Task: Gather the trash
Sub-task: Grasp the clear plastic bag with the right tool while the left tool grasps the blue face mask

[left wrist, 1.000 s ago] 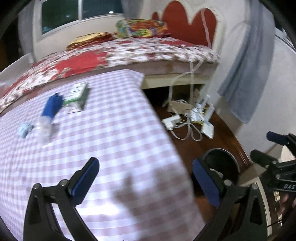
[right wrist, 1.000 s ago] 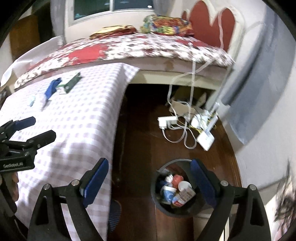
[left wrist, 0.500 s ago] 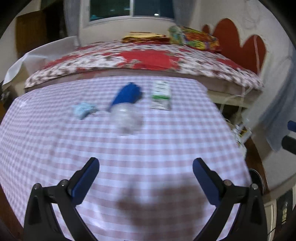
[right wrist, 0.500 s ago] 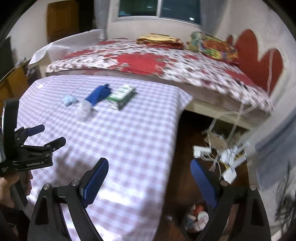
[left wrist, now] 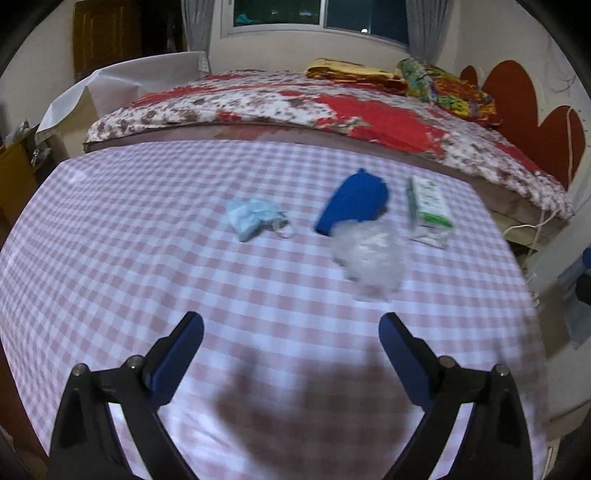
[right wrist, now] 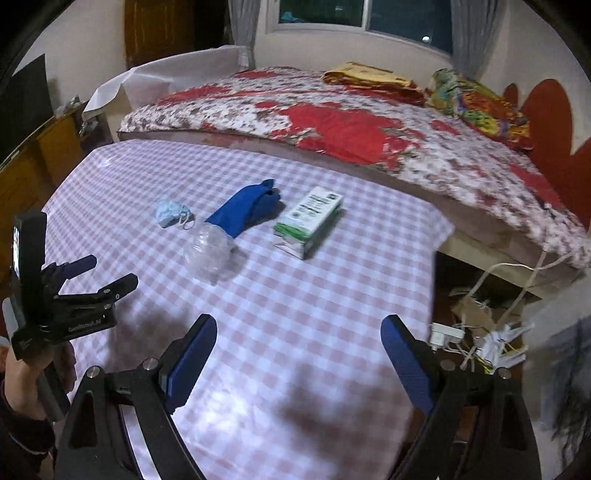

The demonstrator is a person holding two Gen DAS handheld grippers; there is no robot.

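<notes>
Both the left tongs (left wrist: 291, 332) (jaws just narrowing slightly) and right tongs (right wrist: 298, 334) stood wide and empty, poised for a pick, over the checked surface (left wrist: 129, 240) where mask (left wrist: 253, 218), blue cloth (left wrist: 354, 203), crumpled plastic (left wrist: 369, 254) and carton (left wrist: 430, 206) lay clustered near the far edge, within reach.

1. A bed (right wrist: 369, 125) with a red floral cover is lying along the top of the frame behind a checked table (right wrist: 295, 302).
2. A dark window (right wrist: 365, 18) is showing at top centre.
3. A wooden door (right wrist: 159, 33) is standing upper left.
4. Cables (right wrist: 491, 332) are lying on the floor, lower right.
</notes>
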